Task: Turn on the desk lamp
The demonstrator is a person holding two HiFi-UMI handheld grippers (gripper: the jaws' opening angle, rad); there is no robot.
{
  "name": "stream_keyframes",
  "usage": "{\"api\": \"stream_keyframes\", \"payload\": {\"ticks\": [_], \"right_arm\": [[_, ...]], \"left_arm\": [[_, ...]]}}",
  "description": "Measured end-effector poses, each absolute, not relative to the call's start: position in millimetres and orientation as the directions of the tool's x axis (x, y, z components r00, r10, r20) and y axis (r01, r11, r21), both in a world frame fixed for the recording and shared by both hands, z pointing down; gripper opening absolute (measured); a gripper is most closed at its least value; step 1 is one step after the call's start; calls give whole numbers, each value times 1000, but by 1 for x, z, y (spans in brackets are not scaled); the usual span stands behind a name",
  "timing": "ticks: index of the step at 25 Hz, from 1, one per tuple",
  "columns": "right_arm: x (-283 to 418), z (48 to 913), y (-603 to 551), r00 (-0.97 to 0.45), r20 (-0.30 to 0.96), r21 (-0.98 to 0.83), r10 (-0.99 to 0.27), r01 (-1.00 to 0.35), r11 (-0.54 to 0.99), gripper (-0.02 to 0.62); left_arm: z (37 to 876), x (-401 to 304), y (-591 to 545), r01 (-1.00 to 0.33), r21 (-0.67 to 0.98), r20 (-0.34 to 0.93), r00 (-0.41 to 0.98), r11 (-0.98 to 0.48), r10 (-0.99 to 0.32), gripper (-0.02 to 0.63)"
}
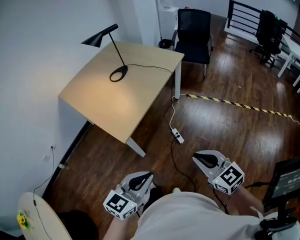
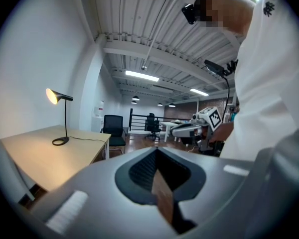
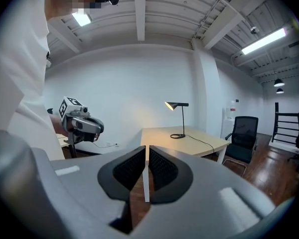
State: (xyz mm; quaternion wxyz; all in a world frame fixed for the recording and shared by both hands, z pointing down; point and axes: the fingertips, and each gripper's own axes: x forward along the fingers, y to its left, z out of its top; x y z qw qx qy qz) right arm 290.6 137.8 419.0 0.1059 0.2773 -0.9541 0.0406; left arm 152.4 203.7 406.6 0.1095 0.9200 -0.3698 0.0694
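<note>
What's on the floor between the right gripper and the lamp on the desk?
In the head view, a white power strip and its cable lie on the wood floor between the right gripper and the desk lamp; beyond it, bare desk.

Top: white (image 1: 190,216), loose and plain, with wide sleeves; a small black print (image 2: 269,6) sits near the shoulder.
Head camera: small, black and boxy (image 2: 189,11), worn at the front of the head.
Cable: thin and black (image 2: 228,91), running down along the top.
Left gripper: pale grey smooth shell (image 1: 149,175) tapering to a point; black ribbed pads (image 2: 142,171) in a leaf-shaped recess.
Right gripper: same pale grey shell (image 1: 195,158) and black ribbed pads (image 3: 127,168).
Left cube: white, with black square markers on its faces (image 1: 121,204).
Right cube: white, with black square markers (image 1: 231,177).
</note>
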Motion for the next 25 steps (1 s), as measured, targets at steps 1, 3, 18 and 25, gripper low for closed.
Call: {"api": "stream_keyframes", "payload": {"ticks": [1, 3, 18, 25], "right_arm": [[290, 420, 139, -825, 229, -17, -516, -534, 846, 25], [289, 420, 140, -828, 234, -15, -510, -528, 849, 23], [286, 423, 148, -846, 218, -23, -487, -504, 864, 20], [286, 427, 149, -844, 224, -34, -488, -507, 861, 18]], "left_arm": [[407, 152, 204, -699, 150, 207, 713, -699, -669, 17], [403, 154, 205, -707, 155, 198, 707, -691, -679, 17], [411, 155, 218, -719, 141, 229, 693, -681, -684, 17], [408, 161, 217, -720, 159, 223, 693, -676, -685, 17]]}}
